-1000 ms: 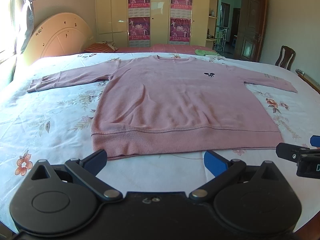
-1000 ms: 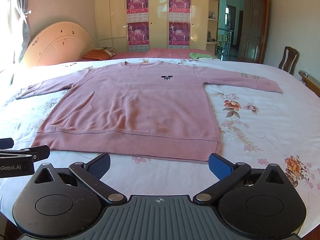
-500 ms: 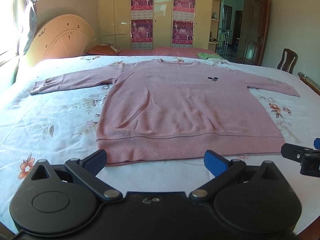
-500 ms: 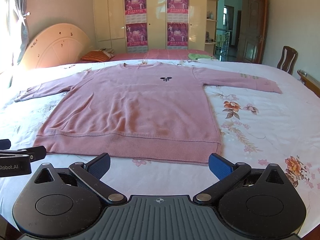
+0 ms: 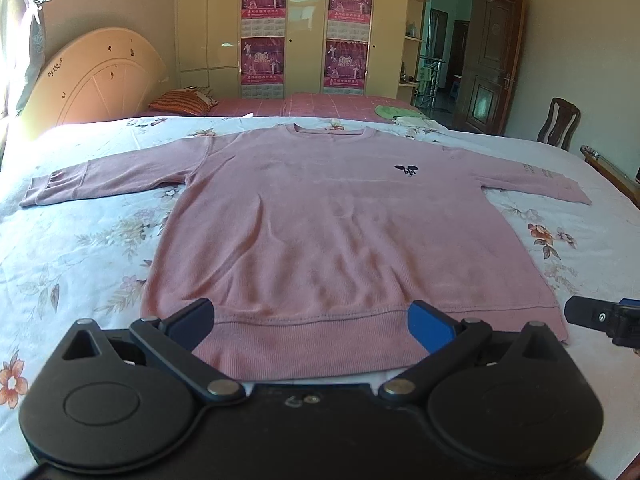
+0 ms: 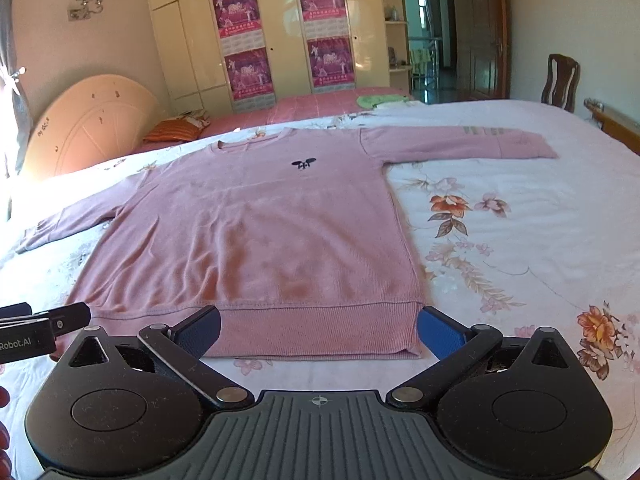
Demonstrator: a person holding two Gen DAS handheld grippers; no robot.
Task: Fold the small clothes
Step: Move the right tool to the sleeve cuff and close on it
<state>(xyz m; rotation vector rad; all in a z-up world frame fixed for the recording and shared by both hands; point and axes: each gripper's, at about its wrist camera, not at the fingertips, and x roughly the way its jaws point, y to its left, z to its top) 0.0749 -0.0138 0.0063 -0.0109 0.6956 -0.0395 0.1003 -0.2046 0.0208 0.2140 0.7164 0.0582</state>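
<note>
- Pink knit across the middle of both frames: a long-sleeved sweatshirt lies flat and face up on the floral bedsheet, neckline toward the top of the frame, both sleeves spread out to the sides.
- Left gripper hangs low at the bottom of its view, jaws spread wide, nothing held; the ribbed hem shows between its blue pads.
- Right gripper mirrors it in the lower centre of its frame, fully spread and empty, its right pad just beside the hem's right corner.
- Handling call: this looks light, soft and floppy, so it should drape and sag from any pinch rather than hold its shape; nothing fragile here.
- Knit on cotton sheet should grip rather than slide, so dragging may bunch both layers.
- Best holds, I'd say, are the thick ribbed hem corners or the sleeve cuffs, where fabric is doubled and firm.
- Folding not started: 2 sleeves out, 0 folds made.
</note>
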